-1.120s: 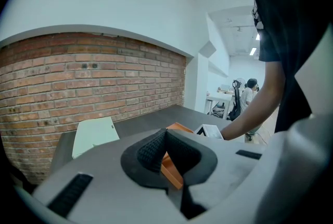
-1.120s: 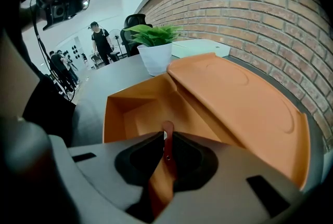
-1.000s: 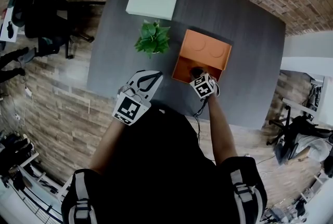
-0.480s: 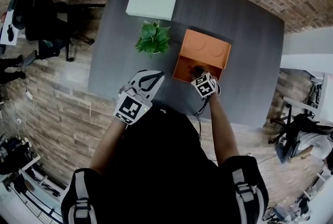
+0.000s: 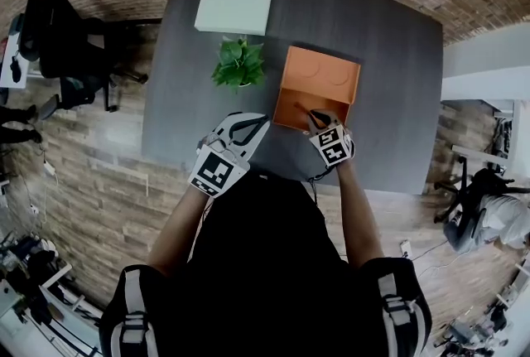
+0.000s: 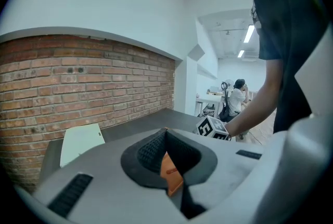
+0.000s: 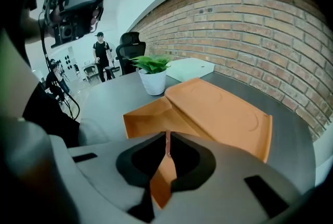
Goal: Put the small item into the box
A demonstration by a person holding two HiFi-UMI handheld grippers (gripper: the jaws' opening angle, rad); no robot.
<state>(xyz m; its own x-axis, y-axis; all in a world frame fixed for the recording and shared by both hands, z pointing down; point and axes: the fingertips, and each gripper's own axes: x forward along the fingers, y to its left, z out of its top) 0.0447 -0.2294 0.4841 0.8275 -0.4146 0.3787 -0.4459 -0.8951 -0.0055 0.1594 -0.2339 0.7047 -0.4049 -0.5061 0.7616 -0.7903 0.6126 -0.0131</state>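
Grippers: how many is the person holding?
2. The left gripper hovers shut over the table's near edge; the right gripper reaches over the orange box, pinching a thin small item.

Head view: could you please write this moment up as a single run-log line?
left gripper: jaws together, over table | right gripper: jaws together, at orange box near rim | thin dark item: inside box

Left hand-held gripper (image 5: 255, 126): jaws closed tip to tip, held out in front of the torso, pointing forward and slightly right. Left forearm (image 5: 178, 224) angled inward. Right hand-held gripper (image 5: 320, 121): jaws together, pointing forward. Right forearm (image 5: 354, 206) stretched nearly straight ahead. Grippers near each other, apart.
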